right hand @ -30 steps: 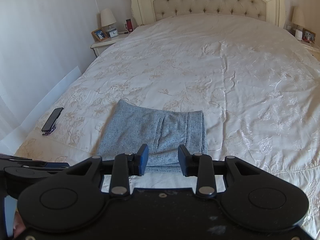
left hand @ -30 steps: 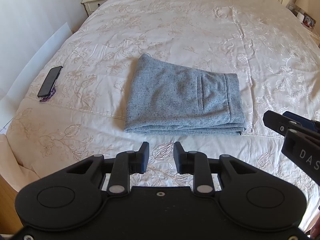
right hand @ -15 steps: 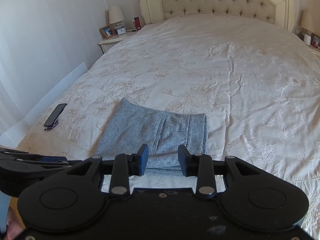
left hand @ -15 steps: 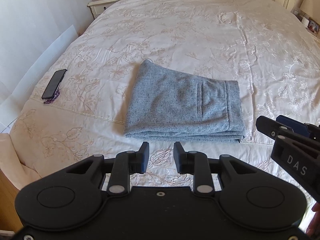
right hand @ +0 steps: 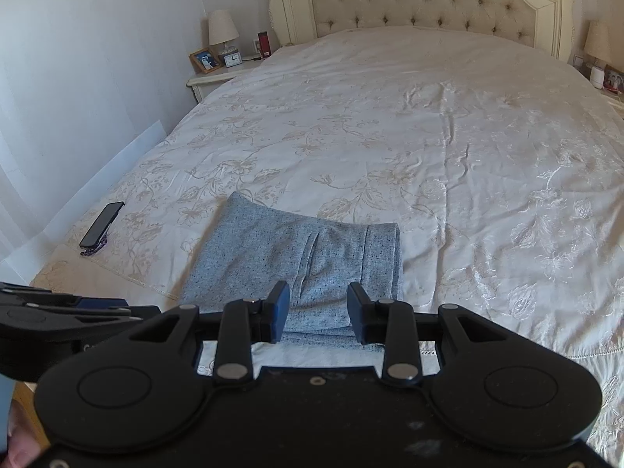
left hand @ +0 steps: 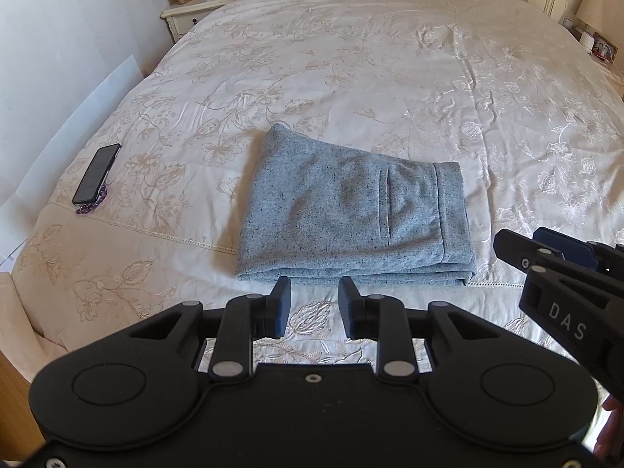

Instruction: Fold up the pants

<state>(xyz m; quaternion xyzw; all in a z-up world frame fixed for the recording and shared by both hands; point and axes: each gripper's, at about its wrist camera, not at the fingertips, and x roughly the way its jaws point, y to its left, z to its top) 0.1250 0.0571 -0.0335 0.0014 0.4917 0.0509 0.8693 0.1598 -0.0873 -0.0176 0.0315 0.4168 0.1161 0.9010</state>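
Observation:
Grey speckled pants [left hand: 351, 210] lie folded into a compact stack near the foot of the bed, a back pocket slit and the waistband facing up; the right wrist view shows the same pants [right hand: 296, 257]. My left gripper [left hand: 314, 310] hangs open above the bedspread, just short of the stack's near edge, with nothing between its fingers. My right gripper [right hand: 318, 314] is open too, held above the near part of the pants without touching them. The right gripper [left hand: 546, 251] also juts in at the right edge of the left wrist view.
A cream floral bedspread [left hand: 351, 58] covers the bed. A black phone [left hand: 95, 179] lies near its left edge. A nightstand [right hand: 218, 78] with a lamp, clock and photo frame stands at the back left by the tufted headboard [right hand: 421, 4].
Both views have drawn back and tilted up a little, showing more of the headboard end. The pants lie as before and both grippers keep the same gap.

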